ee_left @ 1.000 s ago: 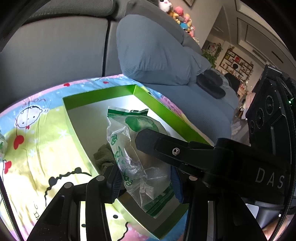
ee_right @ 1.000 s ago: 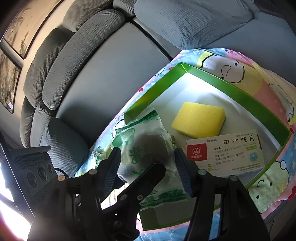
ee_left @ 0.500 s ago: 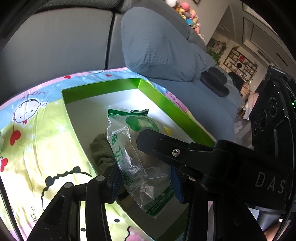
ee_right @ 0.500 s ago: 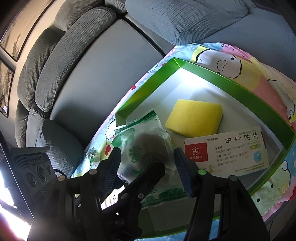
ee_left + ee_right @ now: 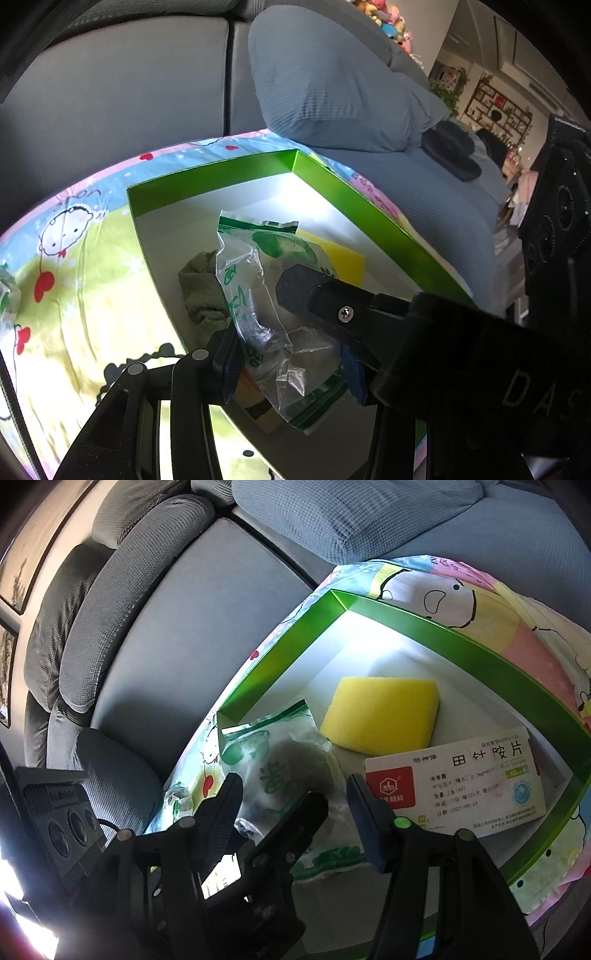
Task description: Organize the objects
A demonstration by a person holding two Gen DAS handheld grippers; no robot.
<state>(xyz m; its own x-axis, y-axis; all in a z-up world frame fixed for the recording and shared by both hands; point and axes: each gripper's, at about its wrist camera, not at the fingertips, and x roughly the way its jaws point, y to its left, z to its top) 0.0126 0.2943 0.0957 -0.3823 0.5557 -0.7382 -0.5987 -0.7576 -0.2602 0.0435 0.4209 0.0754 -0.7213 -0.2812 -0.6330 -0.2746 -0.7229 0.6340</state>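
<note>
A green-walled box (image 5: 369,206) (image 5: 480,646) lies on a cartoon-print sheet on a grey sofa. My left gripper (image 5: 288,358) holds a clear plastic bag with green print (image 5: 258,280) between its fingers, over the box. The same bag (image 5: 280,768) shows in the right wrist view, between the spread fingers of my right gripper (image 5: 295,805), which is open and empty. Inside the box lie a yellow sponge (image 5: 384,716), a white medicine box with a red logo (image 5: 454,782) and a greenish cloth (image 5: 201,291).
Grey sofa back cushions (image 5: 184,609) rise behind the sheet (image 5: 74,295). A blue-grey pillow (image 5: 332,81) lies just beyond the box. Another small plastic packet (image 5: 177,797) lies on the sheet outside the box.
Both grippers and the held bag have moved further over the box. More of the yellow sponge and cloth shows. The grip on the bag is unchanged.
</note>
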